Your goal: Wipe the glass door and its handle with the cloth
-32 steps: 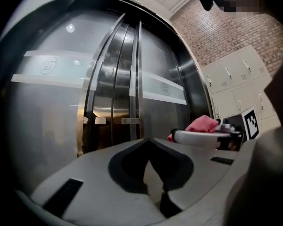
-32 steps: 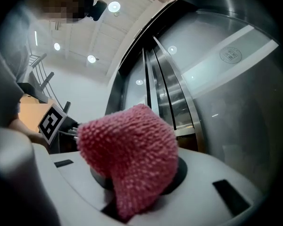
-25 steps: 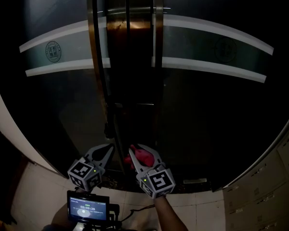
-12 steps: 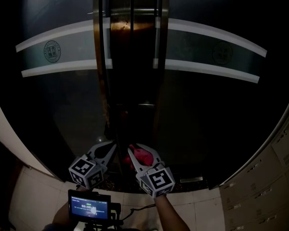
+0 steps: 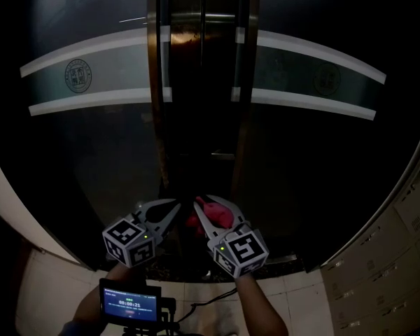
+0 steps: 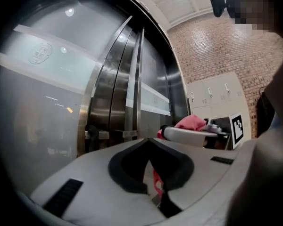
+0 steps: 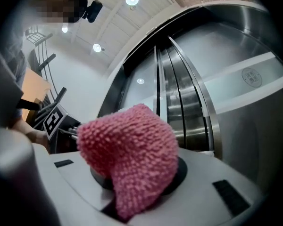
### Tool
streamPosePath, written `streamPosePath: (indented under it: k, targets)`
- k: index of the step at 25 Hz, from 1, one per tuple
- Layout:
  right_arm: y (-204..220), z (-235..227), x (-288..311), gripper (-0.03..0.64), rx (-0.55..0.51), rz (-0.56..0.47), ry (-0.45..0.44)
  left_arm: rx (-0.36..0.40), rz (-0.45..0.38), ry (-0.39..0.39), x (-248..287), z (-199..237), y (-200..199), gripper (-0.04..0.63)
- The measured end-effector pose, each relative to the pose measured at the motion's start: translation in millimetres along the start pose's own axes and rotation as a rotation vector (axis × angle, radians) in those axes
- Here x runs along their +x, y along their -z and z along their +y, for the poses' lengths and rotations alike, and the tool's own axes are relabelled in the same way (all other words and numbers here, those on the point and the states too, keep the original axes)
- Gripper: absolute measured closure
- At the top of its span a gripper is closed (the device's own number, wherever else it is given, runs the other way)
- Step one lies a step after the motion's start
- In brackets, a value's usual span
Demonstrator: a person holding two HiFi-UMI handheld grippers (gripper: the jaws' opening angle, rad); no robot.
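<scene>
Right gripper view shows the cloth point(image 7: 132, 159), pink and nubbly, bunched up and clamped between the fingers point(image 7: 217, 192) of the right gripper point(image 5: 208, 207), with its free end bulging up over the tips. In the head view the cloth point(image 5: 213, 213) sits low in front of the door point(image 5: 322, 159), close to the middle seam near the foot of the glass; whether it touches the glass cannot be told. The handle point(image 5: 156, 117) is a long upright metal bar left of the seam, with a matching bar point(image 5: 243, 117) on the right, and both rise well above the cloth. Two pale bands point(image 5: 98, 54) curve across the dark glass, and a round emblem point(image 5: 78, 75) sits between them on the left. The left gripper point(image 5: 176, 205) is just beside the right one, on the left, pointing towards the seam. In the left gripper view its fingers point(image 6: 85, 178) meet at the tips with nothing held; a sliver of pink shows in the gap behind the pads, too small to make out. That view also shows the right gripper and its cloth off to the side, with lockers point(image 6: 212, 95) and a brick wall point(image 6: 212, 46) behind. A small lit screen point(image 5: 129, 303) sits below the left gripper, over a tiled floor point(image 5: 49, 285).
</scene>
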State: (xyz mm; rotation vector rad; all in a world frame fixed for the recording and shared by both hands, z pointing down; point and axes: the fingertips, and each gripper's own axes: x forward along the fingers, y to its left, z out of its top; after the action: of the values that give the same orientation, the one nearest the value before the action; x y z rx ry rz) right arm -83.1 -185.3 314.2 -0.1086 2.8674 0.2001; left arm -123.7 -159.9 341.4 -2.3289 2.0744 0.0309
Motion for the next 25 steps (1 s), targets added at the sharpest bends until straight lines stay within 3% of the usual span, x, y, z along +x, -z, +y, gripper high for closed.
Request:
streamPosePath:
  k: [4,11,16,22,25]
  targets:
    - [-41,-19,17,0.54,-0.037,-0.034,0.033,0.048,-0.01,0.075,15,-2,-27,0.586]
    - [-111,-76,45,0.539,-0.128,-0.094,0.052,0.055,-0.036,0.152,69,-6,-58,0.586]
    - [-168,-139,72,0.539,-0.235,-0.135,0.044,0.08,-0.066,0.147,119,-3,-83,0.586]
    - [-248,-193,112,0.538,-0.392,-0.192,0.009,0.111,-0.084,0.078,159,15,-94,0.586]
    - [-277,-205,127,0.538,-0.418,-0.193,-0.007,0.112,-0.08,0.042,168,24,-92,0.586]
